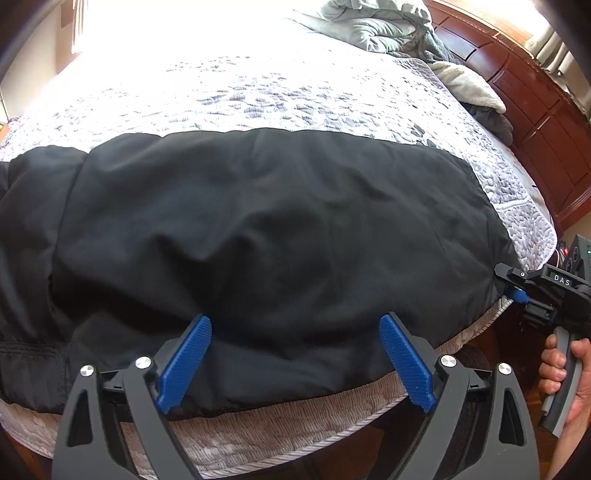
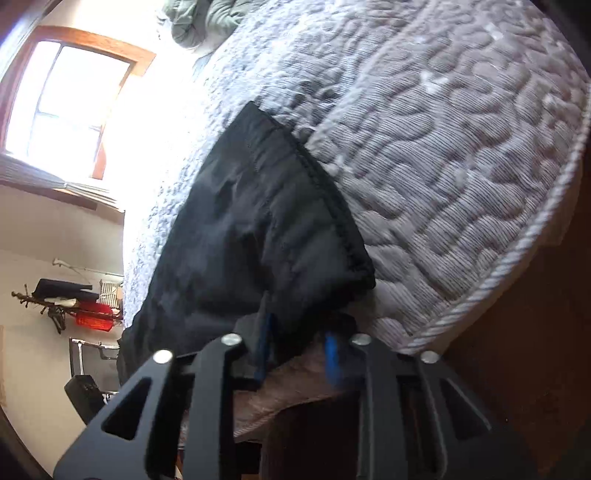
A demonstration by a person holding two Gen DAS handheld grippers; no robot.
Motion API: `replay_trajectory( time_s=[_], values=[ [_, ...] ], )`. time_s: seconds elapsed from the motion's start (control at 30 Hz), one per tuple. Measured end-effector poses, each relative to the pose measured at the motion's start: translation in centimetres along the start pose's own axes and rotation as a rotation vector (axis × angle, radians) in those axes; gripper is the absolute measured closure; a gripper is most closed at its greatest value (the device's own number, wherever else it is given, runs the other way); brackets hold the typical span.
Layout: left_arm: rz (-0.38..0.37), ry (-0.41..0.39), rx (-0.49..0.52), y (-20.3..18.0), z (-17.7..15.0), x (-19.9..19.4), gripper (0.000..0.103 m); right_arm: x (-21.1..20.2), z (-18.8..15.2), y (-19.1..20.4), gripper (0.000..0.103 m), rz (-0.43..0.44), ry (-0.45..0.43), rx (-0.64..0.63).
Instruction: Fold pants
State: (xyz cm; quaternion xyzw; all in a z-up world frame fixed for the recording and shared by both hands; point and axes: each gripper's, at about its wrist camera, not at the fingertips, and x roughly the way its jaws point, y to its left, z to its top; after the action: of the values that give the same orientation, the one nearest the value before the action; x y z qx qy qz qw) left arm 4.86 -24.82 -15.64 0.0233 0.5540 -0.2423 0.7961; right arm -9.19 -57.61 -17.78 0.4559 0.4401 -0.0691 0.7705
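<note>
Black pants (image 1: 266, 221) are lying across the near edge of a quilted bed (image 1: 295, 92), ready for folding.
The left gripper (image 1: 295, 365) is hovering with fingers spread wide over the near hem, gripping nothing; the right gripper (image 2: 299, 354) is working at the pants' right corner, though blur hides whether it is pinching cloth. Taking both corners evenly should keep the fold square.

Bed (image 1: 280, 85) with grey-white quilted cover, rumpled green duvet (image 1: 373, 26) at far end. Dark red wood headboard (image 1: 532, 122) at right. Wood-framed window (image 2: 70, 99), hard daylight blowing out the near bedding. Pale wall (image 2: 37, 236); wall rack (image 2: 74, 302) with red item, possibly a basket, too blurred.
</note>
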Motion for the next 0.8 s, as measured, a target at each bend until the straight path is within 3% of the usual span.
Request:
replay_trajectory(
  time_s=[0.07,0.2,0.27,0.33,0.43,0.57,0.63,0.73,0.77,0.8],
  values=[
    [0.006,-0.009,-0.015,0.3,0.1,0.1,0.009,-0.6,1.0,2.8,0.091,-0.024,-0.025,-0.100],
    [0.001,-0.046,-0.068,0.5,1.0,0.4,0.009,-3.3,3.2,9.2,0.092,0.016,-0.106,-0.288],
    [-0.019,-0.075,-0.094,0.4,1.7,0.4,0.008,-4.1,3.7,10.8,0.092,-0.031,-0.137,-0.357],
    [-0.001,-0.069,-0.106,0.2,2.2,1.2,0.008,-2.9,3.8,10.2,0.092,-0.152,-0.100,-0.355],
    [0.041,-0.045,-0.088,-0.3,2.0,2.3,0.004,-0.2,2.7,5.9,0.091,-0.257,-0.006,-0.267],
    [0.083,-0.055,0.002,-1.3,0.7,2.1,0.004,1.1,0.9,1.0,0.085,-0.212,0.009,-0.173],
    [0.082,-0.049,0.030,-1.3,0.4,2.0,0.004,0.6,0.6,1.5,0.081,-0.227,0.000,-0.191],
    [0.035,-0.021,0.005,-1.0,0.5,1.0,0.004,-0.3,0.2,2.9,0.065,-0.306,-0.007,-0.250],
    [0.016,-0.017,-0.008,-0.7,0.4,0.4,0.004,-1.0,-0.1,3.4,0.054,-0.349,-0.018,-0.264],
    [-0.003,-0.016,-0.021,-0.3,0.1,-0.3,0.004,-1.8,-0.4,3.7,0.055,-0.383,-0.040,-0.277]
  ],
)
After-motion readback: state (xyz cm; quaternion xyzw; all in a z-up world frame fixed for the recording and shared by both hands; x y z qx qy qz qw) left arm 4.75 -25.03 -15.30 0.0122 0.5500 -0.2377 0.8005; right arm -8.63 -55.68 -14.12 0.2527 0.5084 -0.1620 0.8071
